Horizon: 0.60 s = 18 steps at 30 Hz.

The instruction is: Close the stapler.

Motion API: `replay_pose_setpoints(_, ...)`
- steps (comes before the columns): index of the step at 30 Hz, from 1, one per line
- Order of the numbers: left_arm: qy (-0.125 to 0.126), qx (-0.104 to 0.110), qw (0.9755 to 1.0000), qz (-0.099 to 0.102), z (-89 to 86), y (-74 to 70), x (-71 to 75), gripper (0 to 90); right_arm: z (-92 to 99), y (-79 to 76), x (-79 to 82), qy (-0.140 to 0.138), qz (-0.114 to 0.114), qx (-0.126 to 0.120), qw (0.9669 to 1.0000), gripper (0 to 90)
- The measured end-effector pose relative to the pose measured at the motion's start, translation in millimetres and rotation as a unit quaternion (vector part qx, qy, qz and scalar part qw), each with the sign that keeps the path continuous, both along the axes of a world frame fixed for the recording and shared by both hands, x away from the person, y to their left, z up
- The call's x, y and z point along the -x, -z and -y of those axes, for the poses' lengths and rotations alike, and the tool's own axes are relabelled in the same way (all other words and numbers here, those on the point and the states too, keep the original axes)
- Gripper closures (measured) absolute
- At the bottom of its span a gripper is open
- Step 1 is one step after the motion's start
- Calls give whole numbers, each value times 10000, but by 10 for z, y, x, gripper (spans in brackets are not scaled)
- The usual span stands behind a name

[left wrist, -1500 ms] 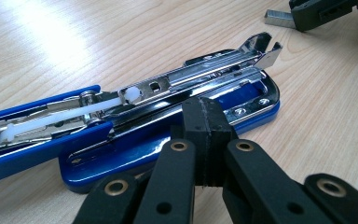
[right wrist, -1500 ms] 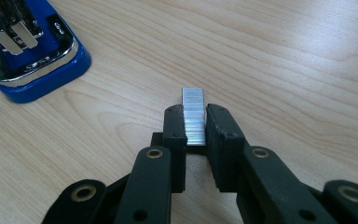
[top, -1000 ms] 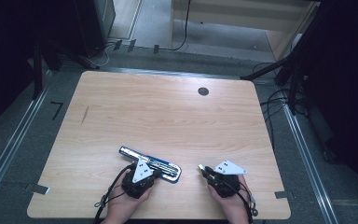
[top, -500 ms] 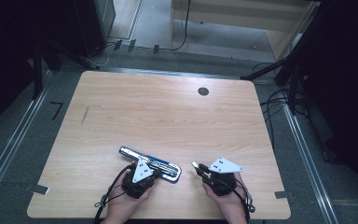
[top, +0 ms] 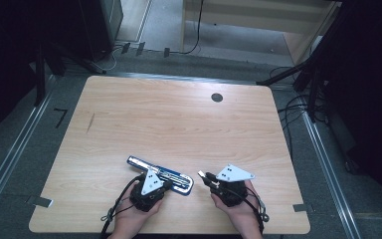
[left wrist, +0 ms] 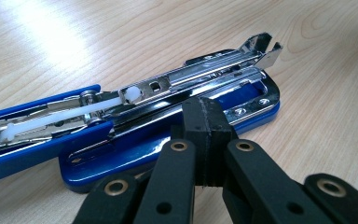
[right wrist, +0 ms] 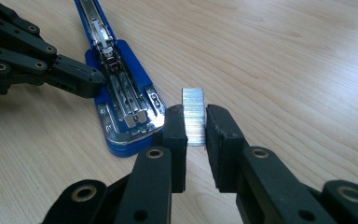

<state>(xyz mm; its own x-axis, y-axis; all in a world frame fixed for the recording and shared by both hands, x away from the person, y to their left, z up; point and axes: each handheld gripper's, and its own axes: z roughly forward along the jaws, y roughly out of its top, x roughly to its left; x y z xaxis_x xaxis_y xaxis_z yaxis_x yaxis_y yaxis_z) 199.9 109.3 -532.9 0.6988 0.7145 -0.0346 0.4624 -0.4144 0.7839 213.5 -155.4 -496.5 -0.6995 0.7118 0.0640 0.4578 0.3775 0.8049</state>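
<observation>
A blue stapler [top: 159, 173] lies swung open on the wooden table [top: 179, 124], its chrome staple channel [left wrist: 200, 77] facing up. My left gripper [top: 167, 183] is shut with nothing between its jaws, and its tips [left wrist: 205, 122] rest against the near side of the stapler's blue base [left wrist: 135, 156]. In the right gripper view the left gripper [right wrist: 89, 80] shows touching the stapler [right wrist: 121, 100]. My right gripper [right wrist: 196, 126] is shut on a short strip of staples [right wrist: 193, 114], held upright just off the table, to the right of the stapler's front end. From above, the staple strip [top: 200, 174] sits at the right gripper's tips.
A black round grommet [top: 217, 97] sits near the table's far edge and a dark streak [top: 90, 122] marks the left side. Cables [top: 298, 107] run along the floor to the right. Both hands are close to the table's near edge.
My right gripper has risen a little and shifted left toward the stapler, carrying the staple strip. The left gripper and the stapler have stayed put.
</observation>
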Motion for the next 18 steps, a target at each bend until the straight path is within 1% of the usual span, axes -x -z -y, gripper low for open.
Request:
replay_pose_setpoints(10,-3,23,10000,-14,-3,0,-3,900,-149,-24,-56,-206,-3,34,9998,797)
replay_pose_setpoints(18,-9,34,10000,-23,-5,1,-6,900,-281,-91,-94,-447,18,72,9990,797)
